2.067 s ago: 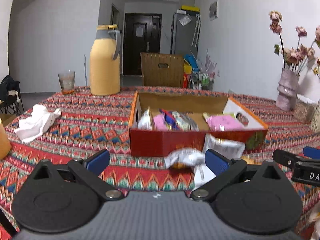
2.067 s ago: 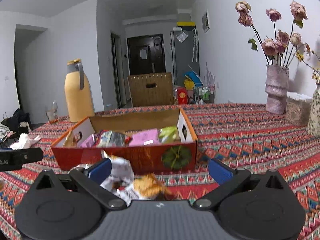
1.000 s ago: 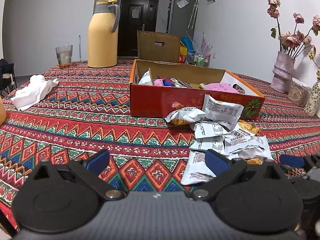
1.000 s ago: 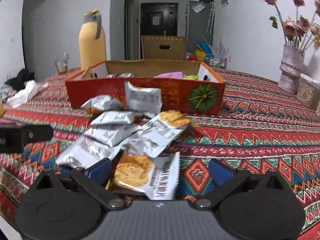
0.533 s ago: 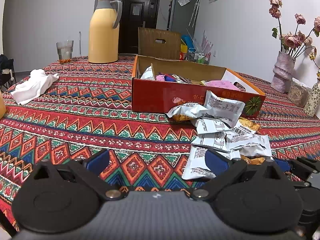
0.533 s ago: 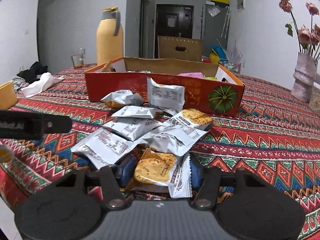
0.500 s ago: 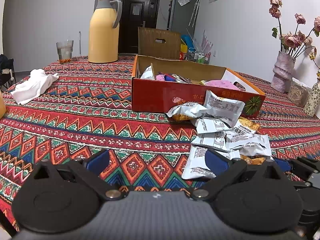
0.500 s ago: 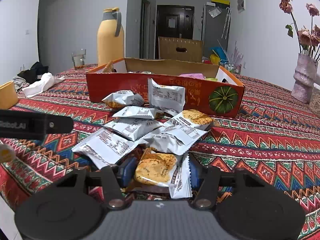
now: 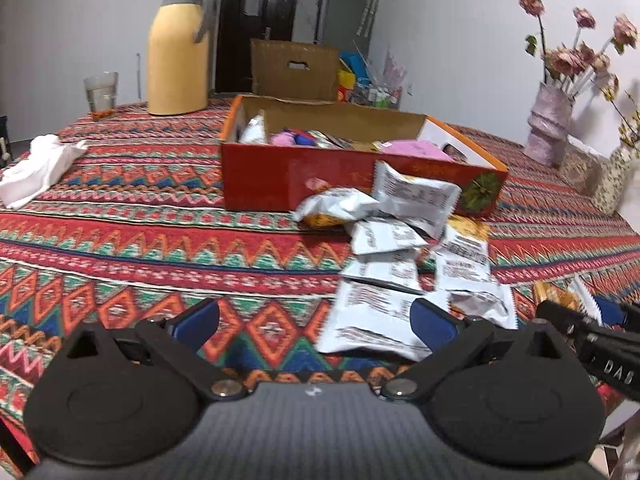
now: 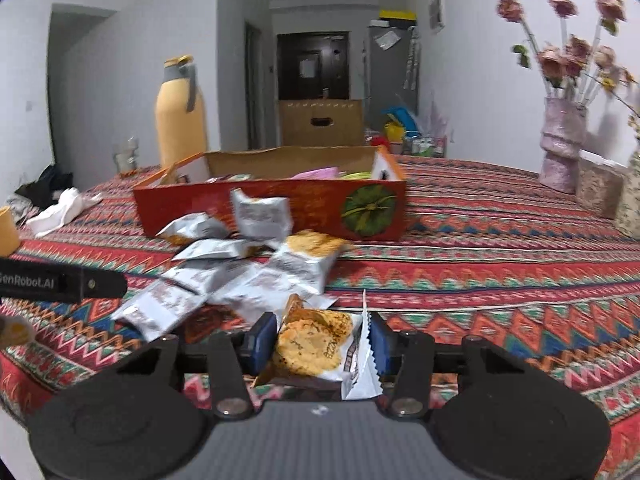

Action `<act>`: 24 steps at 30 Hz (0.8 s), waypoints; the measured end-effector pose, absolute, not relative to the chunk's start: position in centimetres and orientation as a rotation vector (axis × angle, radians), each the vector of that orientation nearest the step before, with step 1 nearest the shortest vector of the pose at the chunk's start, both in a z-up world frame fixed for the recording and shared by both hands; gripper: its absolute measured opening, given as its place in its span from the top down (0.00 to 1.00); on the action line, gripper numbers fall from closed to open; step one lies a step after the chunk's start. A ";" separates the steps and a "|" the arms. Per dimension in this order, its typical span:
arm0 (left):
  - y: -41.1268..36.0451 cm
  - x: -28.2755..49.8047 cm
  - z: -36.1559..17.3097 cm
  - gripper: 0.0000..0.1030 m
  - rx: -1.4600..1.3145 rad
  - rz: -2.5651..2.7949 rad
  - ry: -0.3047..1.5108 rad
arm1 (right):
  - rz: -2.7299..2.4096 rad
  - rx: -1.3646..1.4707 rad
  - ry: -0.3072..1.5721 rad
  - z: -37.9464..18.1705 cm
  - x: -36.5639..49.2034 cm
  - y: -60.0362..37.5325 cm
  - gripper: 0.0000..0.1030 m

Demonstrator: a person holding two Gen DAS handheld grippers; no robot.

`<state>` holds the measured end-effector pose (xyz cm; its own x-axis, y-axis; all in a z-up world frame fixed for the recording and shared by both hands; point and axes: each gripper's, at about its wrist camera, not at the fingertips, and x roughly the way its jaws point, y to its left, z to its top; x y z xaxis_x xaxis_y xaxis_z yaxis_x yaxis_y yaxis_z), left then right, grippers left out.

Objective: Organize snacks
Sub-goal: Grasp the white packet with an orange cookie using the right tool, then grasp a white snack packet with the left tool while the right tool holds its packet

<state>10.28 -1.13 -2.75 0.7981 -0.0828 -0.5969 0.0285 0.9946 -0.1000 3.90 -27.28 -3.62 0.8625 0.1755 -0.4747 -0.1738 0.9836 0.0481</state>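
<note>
Lifted cracker packet (image 10: pixel 316 346) between fingers (image 10: pixel 262 338)

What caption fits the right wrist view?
Right gripper shut on a cracker packet, loose packets and the red box ahead.

Yellow flask (image 9: pixel 178 46), glass (image 9: pixel 101 92), vase (image 10: pixel 562 144)

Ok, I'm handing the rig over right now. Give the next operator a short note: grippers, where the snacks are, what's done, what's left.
Right gripper: jaws have just closed on a cookie packet, pads pressing it.
Left gripper: open, nothing between its fingers, low over the tablecloth.
Red box: already holds several snacks.
Loose packets: piled in front of the box.
Left: carry the held packet to the box, then clear the pile.
</note>
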 end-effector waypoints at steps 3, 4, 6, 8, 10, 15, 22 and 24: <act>-2.4 10.8 -2.9 0.00 -0.066 -0.092 0.662 | 0.155 0.032 0.490 -3.7 3.9 -28.8 0.54; -2.8 11.0 -2.8 0.00 -0.059 -0.102 0.665 | 0.148 0.040 0.489 -3.8 4.0 -29.2 0.54; -3.7 11.4 -2.8 0.00 -0.043 -0.121 0.672 | 0.138 0.055 0.489 -4.0 4.0 -30.0 0.54; -4.5 11.9 -2.8 0.00 -0.027 -0.121 0.681 | 0.135 0.067 0.490 -4.2 4.2 -30.5 0.54; -5.2 12.4 -3.0 0.00 -0.019 -0.124 0.696 | 0.135 0.084 0.494 -4.4 4.5 -30.9 0.53; -6.2 13.5 -4.0 0.00 0.006 -0.073 0.745 | 0.139 0.106 0.496 -4.9 4.7 -31.6 0.53; -5.9 14.0 -4.7 0.06 -0.009 -0.036 0.758 | 0.141 0.127 0.508 -5.6 5.1 -32.3 0.53; -6.0 13.8 -4.6 0.18 0.001 -0.045 0.744 | 0.144 0.129 0.508 -5.7 5.1 -32.2 0.53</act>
